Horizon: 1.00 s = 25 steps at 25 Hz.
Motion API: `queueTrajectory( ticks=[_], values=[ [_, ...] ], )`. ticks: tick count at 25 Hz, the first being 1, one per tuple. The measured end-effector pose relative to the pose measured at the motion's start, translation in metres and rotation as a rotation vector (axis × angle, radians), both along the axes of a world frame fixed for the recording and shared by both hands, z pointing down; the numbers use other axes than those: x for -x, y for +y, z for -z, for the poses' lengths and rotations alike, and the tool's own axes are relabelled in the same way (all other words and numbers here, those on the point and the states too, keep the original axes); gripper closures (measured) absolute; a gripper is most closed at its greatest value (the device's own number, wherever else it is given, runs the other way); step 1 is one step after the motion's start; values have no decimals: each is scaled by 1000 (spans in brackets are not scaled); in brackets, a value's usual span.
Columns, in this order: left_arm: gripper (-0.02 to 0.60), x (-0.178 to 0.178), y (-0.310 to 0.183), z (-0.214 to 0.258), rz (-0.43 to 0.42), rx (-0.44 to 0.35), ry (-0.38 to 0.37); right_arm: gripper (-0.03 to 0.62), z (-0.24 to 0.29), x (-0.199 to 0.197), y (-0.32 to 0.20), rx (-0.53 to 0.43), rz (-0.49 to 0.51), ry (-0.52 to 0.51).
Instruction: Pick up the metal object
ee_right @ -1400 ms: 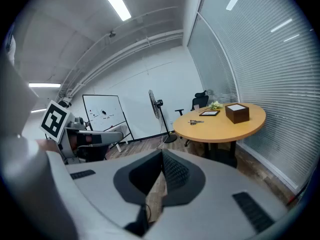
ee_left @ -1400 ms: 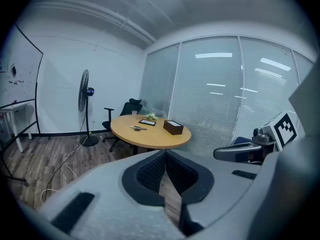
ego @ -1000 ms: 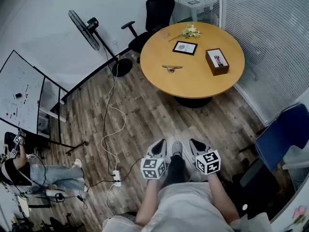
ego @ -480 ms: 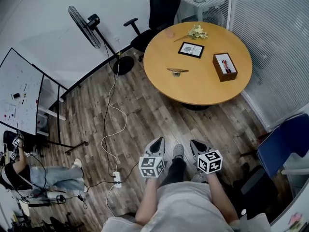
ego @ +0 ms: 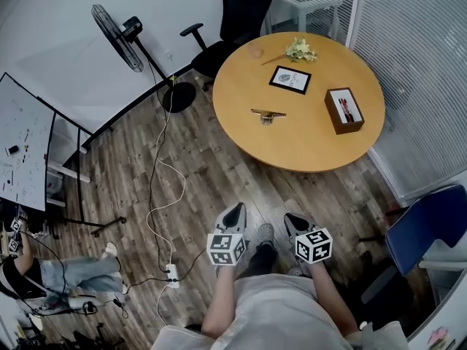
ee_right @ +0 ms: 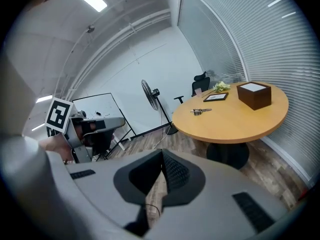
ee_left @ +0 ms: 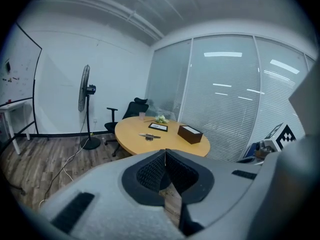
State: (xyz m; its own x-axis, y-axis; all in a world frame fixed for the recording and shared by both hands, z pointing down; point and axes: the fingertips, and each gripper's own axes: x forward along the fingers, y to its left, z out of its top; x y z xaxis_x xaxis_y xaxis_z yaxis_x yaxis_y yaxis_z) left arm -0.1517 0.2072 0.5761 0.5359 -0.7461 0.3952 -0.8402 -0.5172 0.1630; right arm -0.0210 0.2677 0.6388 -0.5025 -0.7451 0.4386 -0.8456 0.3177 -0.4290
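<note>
Left tool [ego: 234,211]: jaws pressed together, nothing between the pads. It is held low in front of the body, tipped slightly down and aimed toward the bench [ego: 306,141].
Right tool [ego: 292,219]: the same, jaws together and empty, just beside the left one.
Metal object [ego: 268,114]: lies flat on the round bench, on the side nearer the person. It is untouched and well apart from both tools.
Why held so: the person stands on the wood floor [ego: 219,173] short of the bench. Closed, paired tools read as a carrying posture before any reach, so I judge the pick-up has not begun.
Why placed so: the object sits alone on bare wood, with room on all sides. That likely leaves the jaws free access from the near edge.
Box [ego: 344,111]: brown, open-topped, to the right of the object and apart from it. It has a pale inside with a few small red and dark items, too small to name.
Other bench items: a framed picture [ego: 290,79] and flowers [ego: 300,49], both on the far half.
Floor hazard: a cable [ego: 155,188] trails to a power strip [ego: 172,273], left of the person and off the straight line to the bench.
Next, as judged: close the gap and open one tool before reaching.
</note>
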Motion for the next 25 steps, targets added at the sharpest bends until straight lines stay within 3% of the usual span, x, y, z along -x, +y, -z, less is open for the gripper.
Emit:
queueTrajectory(
  ticks=[5, 11, 14, 21, 25],
  values=[
    [569, 2, -41, -4, -23, 15, -13, 597, -2, -4, -38, 12, -22, 95],
    [565, -2, -83, 0, -64, 12, 16, 595, 3, -7, -77, 6, -63, 112],
    [499, -6, -105, -1, -92, 17, 13, 592, 2, -8, -93, 13, -88, 140],
    [427, -25, -148, 6, -186, 6, 65, 559, 4, -9, -126, 3, -115, 140],
    [423, -31, -166, 2, -237, 22, 66, 557, 7, -5, -145, -13, -130, 88]
  ],
)
